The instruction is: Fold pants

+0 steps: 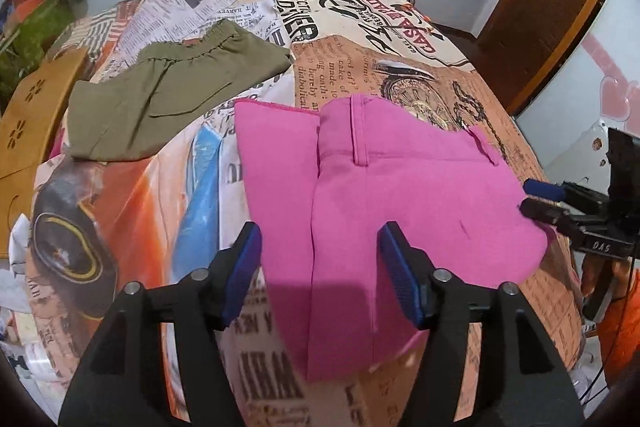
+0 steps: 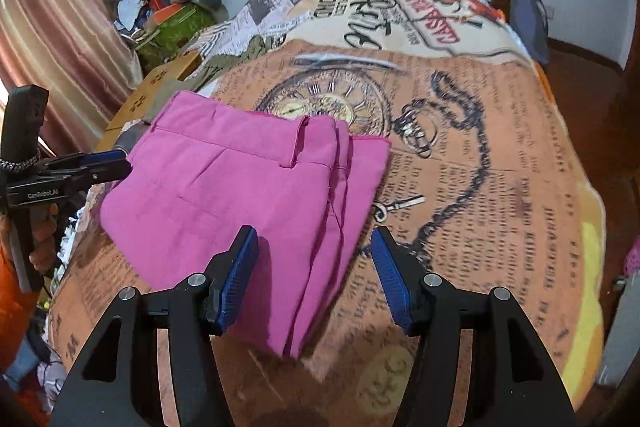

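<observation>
We hold the left claw (image 1: 320, 279) and the right claw (image 2: 314, 277) spread above the folded pink pants (image 1: 400, 195) lying near the bed's near edge, so we should press the fold flat and align its edges.

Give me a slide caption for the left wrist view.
Open left tool hovers over folded pink pants on a newspaper-print bedspread, olive pants behind.
</observation>
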### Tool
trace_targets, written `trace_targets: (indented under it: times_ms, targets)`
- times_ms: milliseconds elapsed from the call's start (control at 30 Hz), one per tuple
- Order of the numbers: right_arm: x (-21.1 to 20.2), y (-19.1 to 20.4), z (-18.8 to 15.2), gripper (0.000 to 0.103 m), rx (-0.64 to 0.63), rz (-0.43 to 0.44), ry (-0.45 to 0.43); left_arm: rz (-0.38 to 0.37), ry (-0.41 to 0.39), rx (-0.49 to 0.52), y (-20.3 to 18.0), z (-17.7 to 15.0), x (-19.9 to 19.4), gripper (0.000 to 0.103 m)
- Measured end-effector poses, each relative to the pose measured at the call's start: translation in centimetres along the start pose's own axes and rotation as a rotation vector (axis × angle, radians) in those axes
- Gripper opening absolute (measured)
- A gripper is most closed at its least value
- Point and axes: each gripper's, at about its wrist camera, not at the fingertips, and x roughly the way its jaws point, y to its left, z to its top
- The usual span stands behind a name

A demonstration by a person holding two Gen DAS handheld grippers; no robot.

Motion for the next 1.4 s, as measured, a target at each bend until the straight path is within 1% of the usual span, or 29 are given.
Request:
trace_targets:
  times_ms: [100, 233, 267, 300, 367, 567, 633, 733, 800, 833, 900, 933, 1000, 1100, 1200, 1300, 1400]
  targets:
    - [0.7, -0.7, 0.4, 0.059, 0.032, 0.024, 0.006, -0.009, -0.007, -0.022, 0.4, 0.5, 0.8, 0.075]
    - [1.9, -1.6, 0.9, 0.060, 0.083, 0.086, 0.030, -0.076, 0.017, -0.080, 1.5, 0.8, 2.3, 0.077]
    - [2.2, -1.7, 1.0, 0.062, 0.092, 0.092, 0.035, -0.085, 0.017, -0.087, 1.6, 0.8, 2.4, 0.078]
    - [2.4, -1.8, 1.1, 0.066, 0.097, 0.096, 0.037, -0.096, 0.018, -0.091, 1.7, 0.8, 2.5, 0.078]
    - [2.7, -1.8, 1.3, 0.070, 0.105, 0.112, 0.040, -0.105, 0.020, -0.088, 1.6, 0.9, 2.5, 0.078]
    - [2.6, -1.6, 1.2, 0.070, 0.122, 0.144, 0.053, -0.131, 0.024, -0.049, 0.4, 0.6, 2.2, 0.078]
    - [2.3, -1.3, 1.0, 0.068, 0.110, 0.149, 0.061, -0.149, 0.030, -0.052, 0.3, 0.5, 2.0, 0.077]
    - [1.9, -0.8, 0.6, 0.063, 0.090, 0.155, 0.061, -0.175, 0.033, -0.060, 0.5, 0.3, 1.8, 0.072]
    - [1.9, -0.7, 0.7, 0.059, 0.087, 0.156, 0.056, -0.170, 0.030, -0.066, 0.5, 0.4, 1.7, 0.061]
    - [2.0, -0.7, 0.7, 0.058, 0.085, 0.155, 0.052, -0.165, 0.032, -0.072, 0.5, 0.5, 1.9, 0.059]
    - [2.1, -0.6, 0.9, 0.051, 0.086, 0.144, 0.043, -0.166, 0.032, -0.081, 0.5, 0.8, 2.1, 0.045]
    - [2.1, -0.5, 1.1, 0.049, 0.081, 0.133, 0.035, -0.171, 0.033, -0.089, 0.4, 1.0, 2.3, 0.042]
    - [2.0, -0.4, 1.4, 0.035, 0.070, 0.112, 0.019, -0.162, 0.030, -0.088, 0.2, 1.2, 2.4, 0.035]
    - [1.7, -0.5, 1.7, 0.022, 0.061, 0.088, -0.006, -0.132, 0.014, -0.060, -0.3, 1.4, 2.2, 0.027]
    - [1.1, -0.2, 2.0, 0.015, 0.041, 0.071, -0.033, -0.100, -0.008, -0.025, -1.1, 1.5, 1.5, 0.021]
    - [0.3, 0.6, 2.4, 0.013, 0.010, 0.048, -0.061, -0.070, -0.039, 0.013, -2.0, 1.6, 0.3, 0.018]
    - [-0.7, 1.3, 2.9, 0.012, -0.014, 0.045, -0.087, -0.049, -0.072, 0.049, -2.8, 1.8, -1.0, 0.017]
